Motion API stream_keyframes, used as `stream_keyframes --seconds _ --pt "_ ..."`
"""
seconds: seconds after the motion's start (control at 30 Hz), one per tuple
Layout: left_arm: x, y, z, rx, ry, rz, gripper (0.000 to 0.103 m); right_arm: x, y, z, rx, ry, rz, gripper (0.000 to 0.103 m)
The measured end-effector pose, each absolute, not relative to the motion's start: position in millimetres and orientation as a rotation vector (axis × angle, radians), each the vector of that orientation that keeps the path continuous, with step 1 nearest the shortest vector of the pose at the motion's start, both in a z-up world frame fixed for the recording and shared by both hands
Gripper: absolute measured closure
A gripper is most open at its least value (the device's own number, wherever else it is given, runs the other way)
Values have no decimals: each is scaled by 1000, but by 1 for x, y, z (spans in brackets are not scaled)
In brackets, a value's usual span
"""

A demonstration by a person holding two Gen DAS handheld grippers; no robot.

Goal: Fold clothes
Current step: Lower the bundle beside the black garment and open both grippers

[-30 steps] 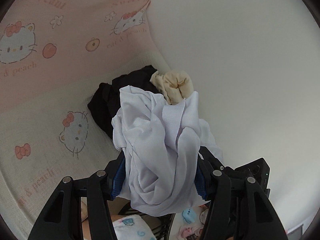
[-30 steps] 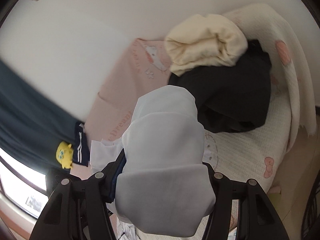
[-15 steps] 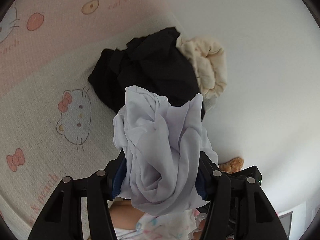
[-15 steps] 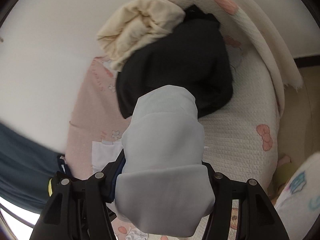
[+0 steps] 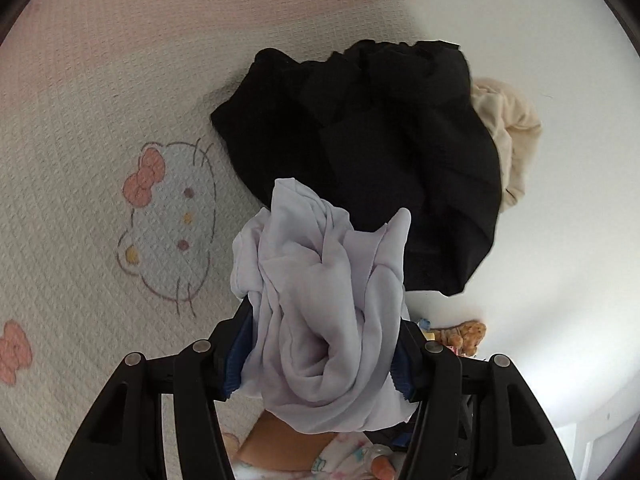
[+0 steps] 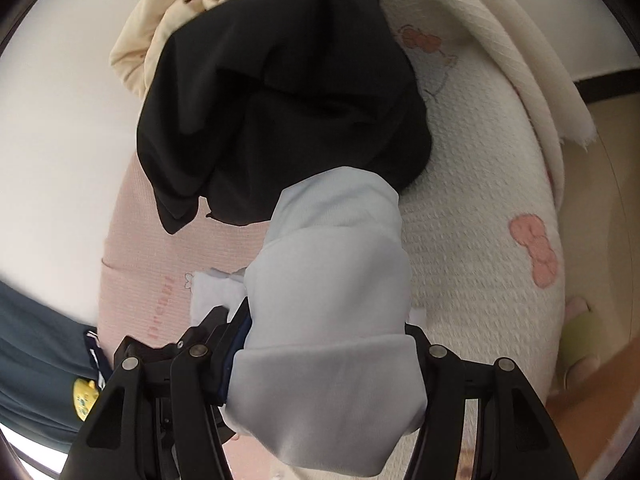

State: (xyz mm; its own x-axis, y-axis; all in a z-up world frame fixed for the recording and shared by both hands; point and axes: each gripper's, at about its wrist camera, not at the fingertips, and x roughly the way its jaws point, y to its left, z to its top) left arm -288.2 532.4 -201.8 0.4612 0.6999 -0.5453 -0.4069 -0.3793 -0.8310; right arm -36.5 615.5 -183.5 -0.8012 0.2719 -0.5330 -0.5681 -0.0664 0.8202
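Observation:
My left gripper [image 5: 320, 360] is shut on a bunched pale lilac-white garment [image 5: 324, 312] that fills the space between its fingers. My right gripper [image 6: 328, 360] is shut on the same pale garment [image 6: 332, 320], here smoother and folded over. Both hold it just above a bed. A crumpled black garment [image 5: 372, 152] lies on the bed right ahead, and it also shows in the right wrist view [image 6: 280, 92]. A cream garment [image 5: 508, 140] lies behind the black one, seen too in the right wrist view [image 6: 160, 28].
The bed has a cream and pink cat-print cover [image 5: 100, 160], [image 6: 480, 208]. A white wall [image 5: 540, 60] runs behind the clothes. A plush toy [image 5: 464, 334] sits low by the wall. A dark curtain [image 6: 32, 360] hangs at the left. Wooden floor [image 6: 592, 432] lies beside the bed.
Both grippers have moved closer to the black and cream garments and tilted down toward the bed, still holding the pale garment. The pile now looms larger in both views.

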Motion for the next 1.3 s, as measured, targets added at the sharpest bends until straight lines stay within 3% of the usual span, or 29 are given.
stream_keyframes --seconds 0.5,0.77,0.97,1.07,1.2,1.3 --pt "-312 578 -265 -1584 -163 1168 48 -48 643 -252 -280 1715 1809 42" --pt "-317 564 -277 -1545 -281 1184 48 -40 643 -260 -252 1737 1790 34" --pt "-318 563 -256 -1565 -223 1227 46 -34 644 -261 -230 1755 1779 23" --pt "-326 552 -229 -1511 -279 1280 46 -20 644 -259 -197 1778 1739 17" --pt "-334 528 -194 -1425 -386 1345 27 1 642 -245 -153 1724 1748 12" --pt "-322 515 -180 -1378 -340 1436 27 9 638 -235 -163 1681 1780 12"
